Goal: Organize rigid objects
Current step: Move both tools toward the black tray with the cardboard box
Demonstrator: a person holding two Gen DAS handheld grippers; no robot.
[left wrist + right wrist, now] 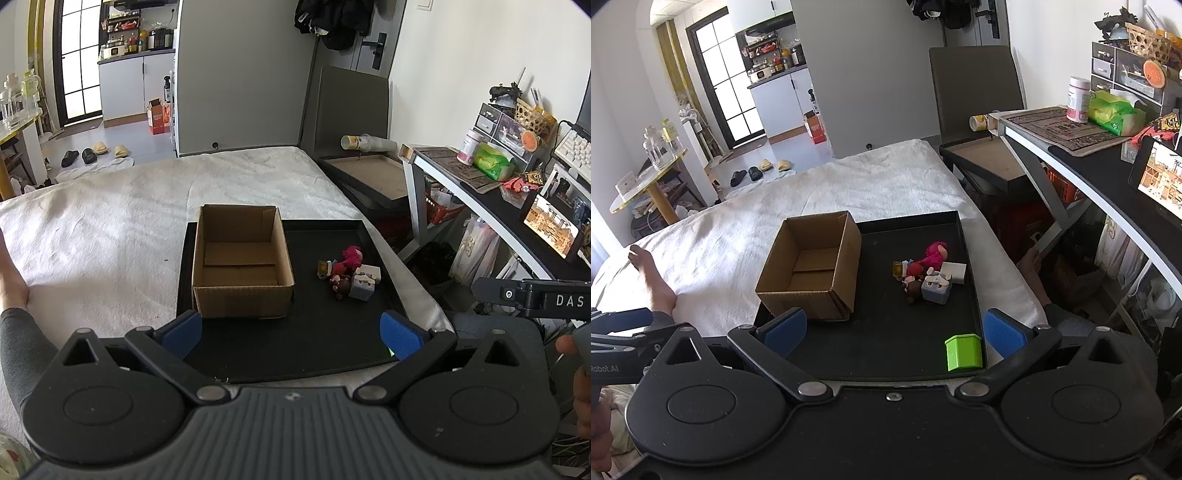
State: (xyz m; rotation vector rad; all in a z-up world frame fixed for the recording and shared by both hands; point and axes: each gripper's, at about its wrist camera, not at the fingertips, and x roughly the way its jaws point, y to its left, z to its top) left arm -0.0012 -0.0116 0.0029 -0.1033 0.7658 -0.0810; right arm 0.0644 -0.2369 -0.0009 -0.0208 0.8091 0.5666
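An open, empty cardboard box (242,262) (812,267) stands on the left part of a black tray (314,332) (886,332) on the bed. To its right lies a cluster of small toys: a pink figure (351,256) (936,253), a grey-blue cube with a face (364,284) (936,286), a brown figure (341,286) (913,287), a white block (955,272) and a small yellow piece (323,268) (897,268). A green block (963,351) sits at the tray's near right corner. My left gripper (291,338) and right gripper (894,330) are open and empty, above the tray's near edge.
The tray lies on a white blanket (110,221) (849,184). A desk (491,206) (1108,177) with clutter and a lit screen stands at the right. A dark tray on a chair (373,177) sits beyond the bed. A person's bare foot (655,280) rests on the blanket at left.
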